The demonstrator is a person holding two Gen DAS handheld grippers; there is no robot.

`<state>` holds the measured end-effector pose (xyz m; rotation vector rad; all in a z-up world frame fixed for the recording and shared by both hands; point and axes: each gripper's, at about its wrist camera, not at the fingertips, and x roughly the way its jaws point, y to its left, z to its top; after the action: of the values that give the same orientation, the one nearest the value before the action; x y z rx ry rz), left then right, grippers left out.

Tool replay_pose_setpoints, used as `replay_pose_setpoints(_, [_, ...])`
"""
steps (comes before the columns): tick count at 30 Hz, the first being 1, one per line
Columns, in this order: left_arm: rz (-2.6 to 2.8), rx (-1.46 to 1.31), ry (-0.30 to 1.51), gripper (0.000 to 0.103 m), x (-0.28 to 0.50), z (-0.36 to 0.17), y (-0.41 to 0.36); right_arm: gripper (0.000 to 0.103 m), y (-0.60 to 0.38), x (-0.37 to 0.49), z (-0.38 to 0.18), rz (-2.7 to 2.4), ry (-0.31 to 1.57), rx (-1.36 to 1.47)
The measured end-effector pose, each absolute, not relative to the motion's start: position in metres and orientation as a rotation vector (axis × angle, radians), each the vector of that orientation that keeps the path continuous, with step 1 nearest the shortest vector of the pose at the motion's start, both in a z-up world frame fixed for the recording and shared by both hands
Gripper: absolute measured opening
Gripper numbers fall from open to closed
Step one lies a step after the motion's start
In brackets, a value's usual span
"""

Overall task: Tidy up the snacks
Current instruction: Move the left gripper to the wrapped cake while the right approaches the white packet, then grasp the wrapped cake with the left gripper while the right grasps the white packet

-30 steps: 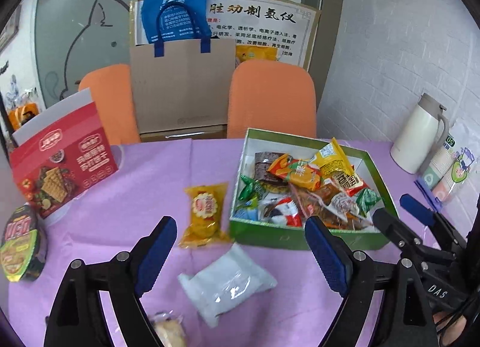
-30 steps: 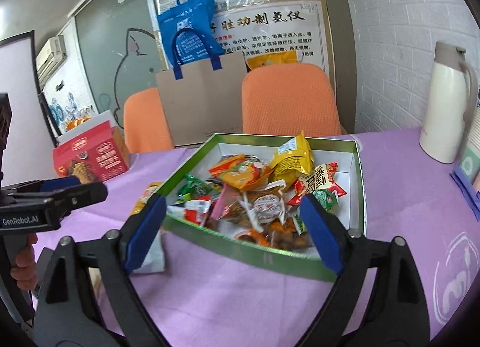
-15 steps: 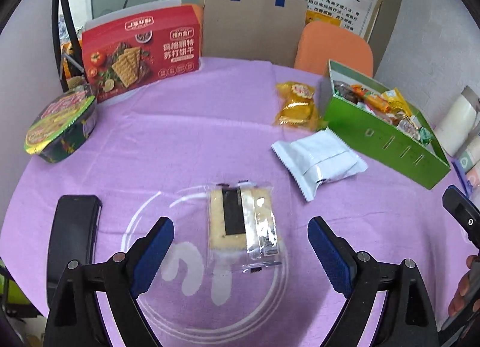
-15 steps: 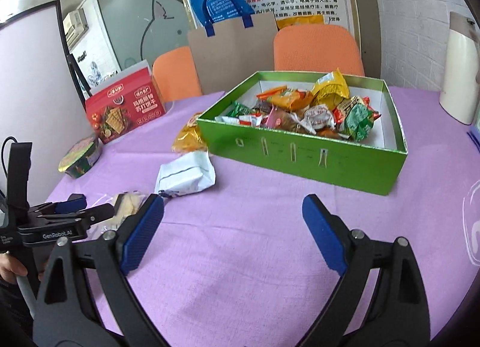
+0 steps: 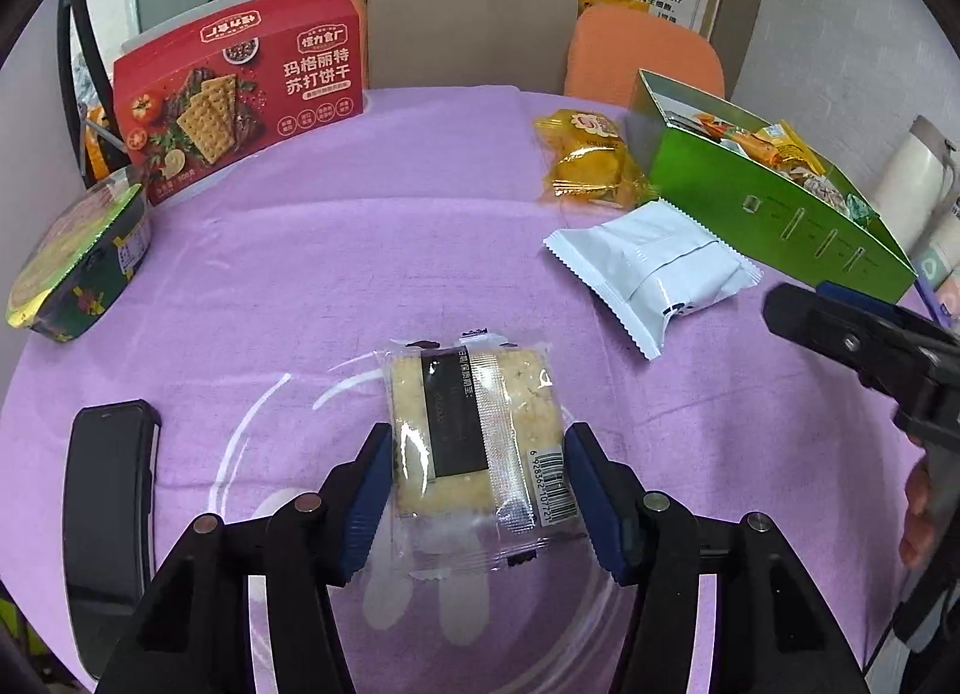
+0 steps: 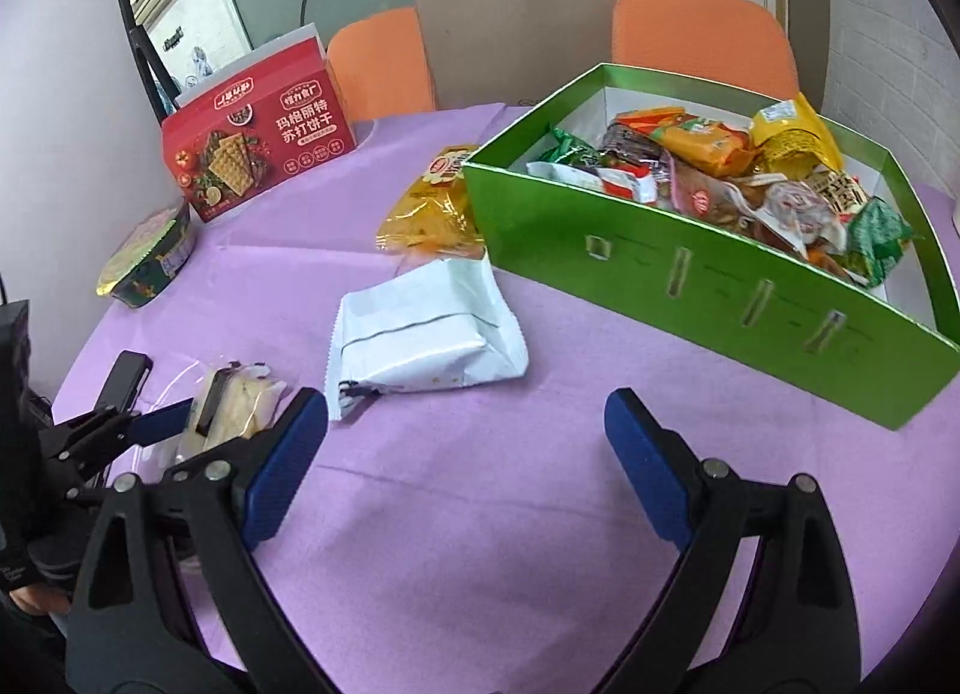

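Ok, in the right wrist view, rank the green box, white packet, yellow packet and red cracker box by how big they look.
1. green box
2. white packet
3. red cracker box
4. yellow packet, partly hidden behind the box.
Nearness inflates the white packet, so the middle two are unsure.

Around the bright green box (image 6: 708,274): a plain white packet (image 6: 420,334), a glossy yellow packet (image 5: 591,163), a red cracker carton (image 5: 240,88), all on a lilac tablecloth (image 5: 360,250) with white printed rings.

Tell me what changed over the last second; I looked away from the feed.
The left tongs swung away from the green box, came down over the clear-wrapped cracker pack and narrowed until the pads sit at its sides. The right tongs pulled back from the box, open and empty. The white packet and yellow packet stayed put.
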<state>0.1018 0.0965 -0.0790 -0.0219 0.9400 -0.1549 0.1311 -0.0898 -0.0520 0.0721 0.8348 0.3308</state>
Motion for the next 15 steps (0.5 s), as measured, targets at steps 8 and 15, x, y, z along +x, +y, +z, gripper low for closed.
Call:
replay_pose_setpoints(8, [-0.17, -0.055, 0.92, 0.058, 0.09, -0.079, 0.114, 0.094, -0.062, 0.177, -0.067, 0.308, 0.895, 0.045])
replay_pose_setpoints(15, [-0.181, -0.046, 0.903, 0.058, 0.091, -0.08, 0.113, 0.094, -0.058, 0.173, -0.077, 0.317, 0.927, 0.066])
